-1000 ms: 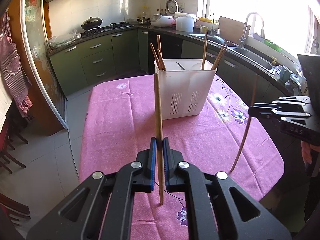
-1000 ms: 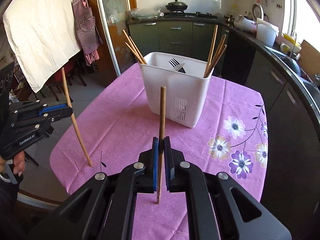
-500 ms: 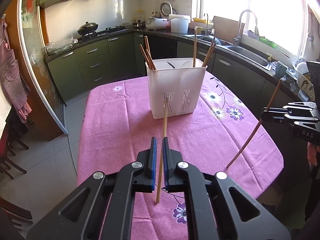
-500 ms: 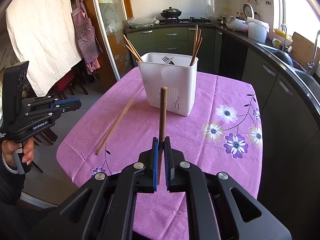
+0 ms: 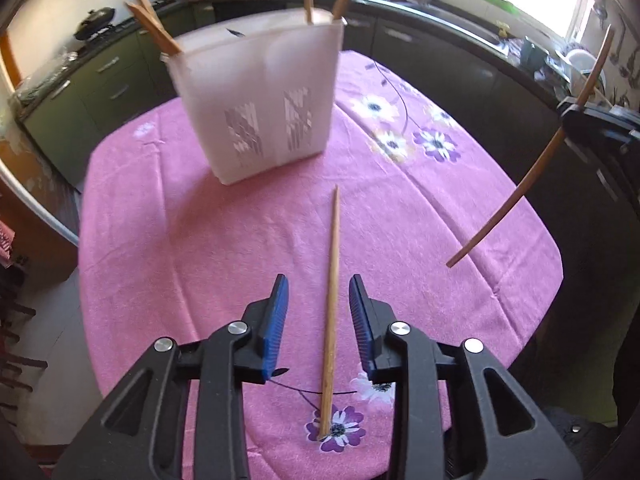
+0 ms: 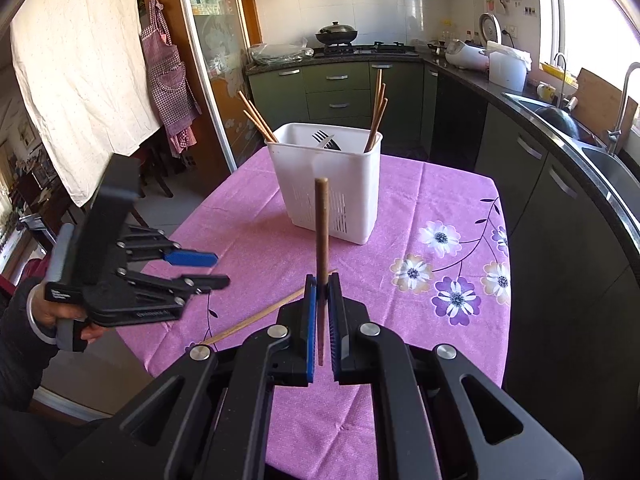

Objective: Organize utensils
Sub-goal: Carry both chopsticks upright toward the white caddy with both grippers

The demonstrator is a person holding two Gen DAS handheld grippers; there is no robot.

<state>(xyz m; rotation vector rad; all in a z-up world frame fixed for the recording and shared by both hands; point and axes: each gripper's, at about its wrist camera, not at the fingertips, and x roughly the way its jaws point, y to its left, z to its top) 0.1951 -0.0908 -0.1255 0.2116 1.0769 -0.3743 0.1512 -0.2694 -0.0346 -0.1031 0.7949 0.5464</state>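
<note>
Left tongs (image 5: 316,312) opening, pads clear of the chopstick (image 5: 331,300) lying flat on the pink worktop (image 5: 180,240) between them. Right tongs (image 6: 323,312) clamped on a darker chopstick (image 6: 321,224), upright. White utensil holder (image 6: 332,184) ahead of both tongs, chopsticks and fork inside.

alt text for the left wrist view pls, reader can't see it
The left tongs are opening above a wooden chopstick lying on the pink floral tablecloth, its length running between the blue pads without touching them. Beyond stands a white utensil holder with chopsticks in it; at right, the right tongs grip a second chopstick.
</note>
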